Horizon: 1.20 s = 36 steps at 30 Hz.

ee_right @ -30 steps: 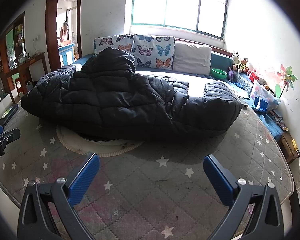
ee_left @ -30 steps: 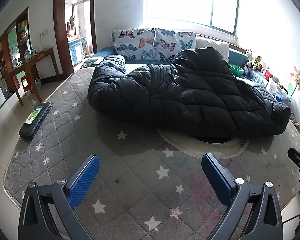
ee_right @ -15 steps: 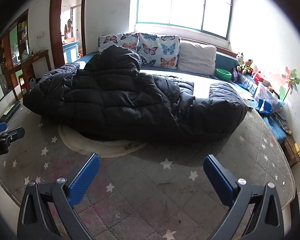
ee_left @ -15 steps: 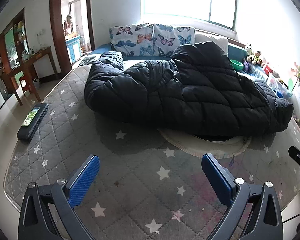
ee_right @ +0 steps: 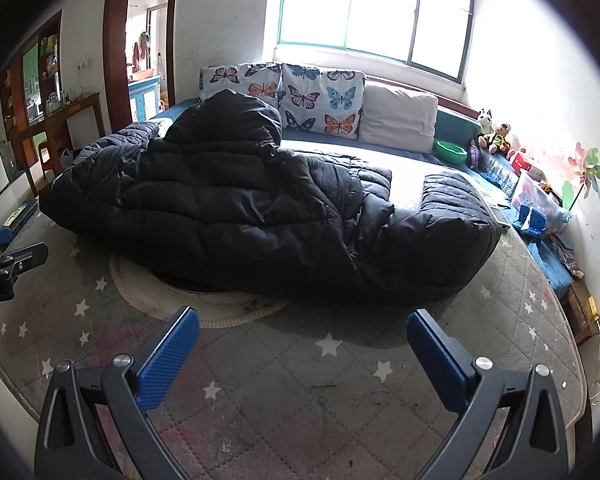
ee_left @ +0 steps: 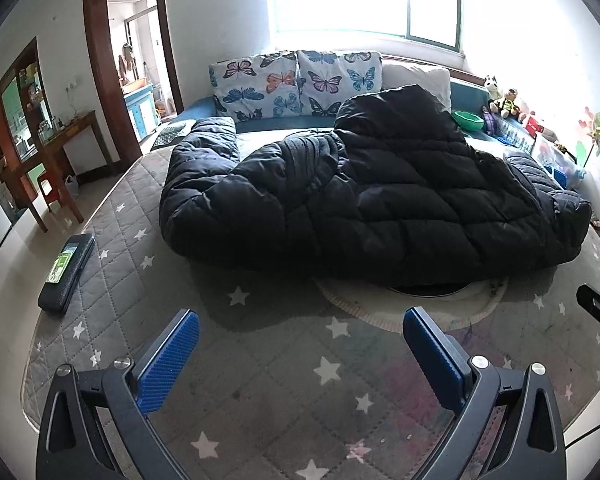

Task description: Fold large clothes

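Now the black puffer coat is seen sprawled across the grey star-print mattress cover, its hood propped up toward the butterfly pillows, one sleeve bent back on the left side and the other end bulging near the toys by the wall. Part of it is heaped over a pale round mat lying on the cover.

Neither tool is committed yet. The left gripper is held spread wide and empty above the cover, well short of the coat's near edge; the right gripper is likewise released, nothing between its blue pads.

Trouble can be expected from the bulk. Only the slick outer shell may be pinched, so the padding could slide out when lifted. The round mat could be caught along with the hem, since the coat's edge lies right on it. An uneven fold is likely if the two grips are not taken at matching points, because the garment lies crumpled and twisted rather than flat. The rumpled middle, where one half overlaps the other, may be dragged into a worse knot.

Compared with a second ago, both views have been carried closer: the coat fills more of each picture, and the pillows and window sit larger. The jaws' spread is unchanged, and the coat itself has not been disturbed.
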{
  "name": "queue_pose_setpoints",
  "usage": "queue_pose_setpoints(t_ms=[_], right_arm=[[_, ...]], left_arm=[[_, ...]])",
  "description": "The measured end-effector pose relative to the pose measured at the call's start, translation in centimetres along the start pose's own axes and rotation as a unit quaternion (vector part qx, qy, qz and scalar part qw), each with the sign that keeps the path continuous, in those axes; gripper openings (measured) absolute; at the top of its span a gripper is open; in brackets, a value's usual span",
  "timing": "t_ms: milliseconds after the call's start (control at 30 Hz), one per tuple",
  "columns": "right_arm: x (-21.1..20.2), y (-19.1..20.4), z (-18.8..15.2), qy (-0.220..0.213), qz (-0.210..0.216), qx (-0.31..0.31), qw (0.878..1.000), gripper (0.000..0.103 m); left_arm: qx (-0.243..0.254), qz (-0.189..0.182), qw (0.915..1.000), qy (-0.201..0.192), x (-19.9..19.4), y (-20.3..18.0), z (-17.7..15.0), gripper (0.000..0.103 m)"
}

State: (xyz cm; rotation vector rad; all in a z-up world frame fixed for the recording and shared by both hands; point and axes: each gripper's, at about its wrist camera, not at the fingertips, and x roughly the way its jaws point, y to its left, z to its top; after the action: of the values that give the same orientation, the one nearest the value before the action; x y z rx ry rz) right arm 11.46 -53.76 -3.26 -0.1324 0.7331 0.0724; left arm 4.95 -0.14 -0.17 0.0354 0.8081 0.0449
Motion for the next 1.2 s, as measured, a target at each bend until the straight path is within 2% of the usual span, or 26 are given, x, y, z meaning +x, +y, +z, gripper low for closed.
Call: queue_pose_setpoints(t_ms=[900, 1067, 1200], right_arm=[[1.2, -0.5, 1.4, 0.002, 0.003, 0.001, 1.0, 0.103], [1.8, -0.6, 2.7, 0.004, 0.009, -0.014, 1.0, 0.103], [2.5, -1.1, 4.7, 0.002, 0.007, -0.029, 1.0, 0.103]], left_arm=[[0.026, -0.002, 0.9997, 0.004, 1.8, -0.6, 2.2, 0.103], [0.032, -0.02, 0.9992, 0.012, 2.4, -0.1, 3.5, 0.103], [0.05, -0.018, 0.9985, 0.008, 2.7, 0.3, 5.5, 0.103]])
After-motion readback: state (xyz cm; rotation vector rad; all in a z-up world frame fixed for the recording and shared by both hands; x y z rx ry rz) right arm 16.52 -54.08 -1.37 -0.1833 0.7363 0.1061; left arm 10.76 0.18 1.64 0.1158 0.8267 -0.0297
